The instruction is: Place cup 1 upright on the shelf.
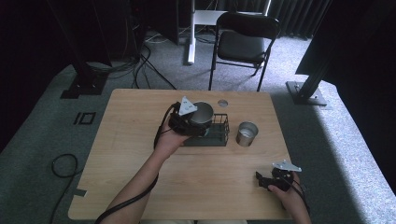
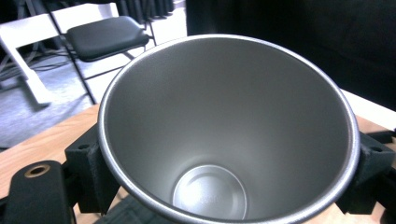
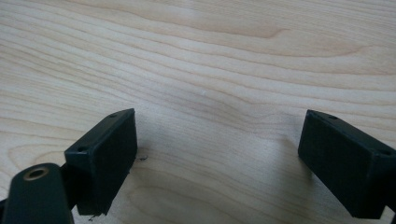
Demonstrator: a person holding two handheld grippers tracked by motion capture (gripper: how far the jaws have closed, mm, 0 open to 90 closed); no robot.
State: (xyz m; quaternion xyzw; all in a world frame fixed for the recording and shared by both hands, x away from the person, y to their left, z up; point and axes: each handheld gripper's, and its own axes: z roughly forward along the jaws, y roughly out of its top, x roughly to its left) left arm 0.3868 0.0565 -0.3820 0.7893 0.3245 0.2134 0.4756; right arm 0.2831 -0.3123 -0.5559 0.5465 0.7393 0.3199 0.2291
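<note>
left gripper fingers clamp a steel cup at frame centre, above the wire rack; placement unfinished. second cup waits beside the rack. right gripper, lower right, fingers spread, idle.

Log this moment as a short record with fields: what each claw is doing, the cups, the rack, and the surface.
left claw: shut on the held steel cup, jaws on its outer wall, above the wire rack
held steel cup: empty, mouth tilted toward the camera
wire rack: dark, on the table, mid-surface
second steel cup: upright on the table, right of the rack, apart from it
right claw: open, nothing between the jaws, low over bare wood
table: light wood
</note>
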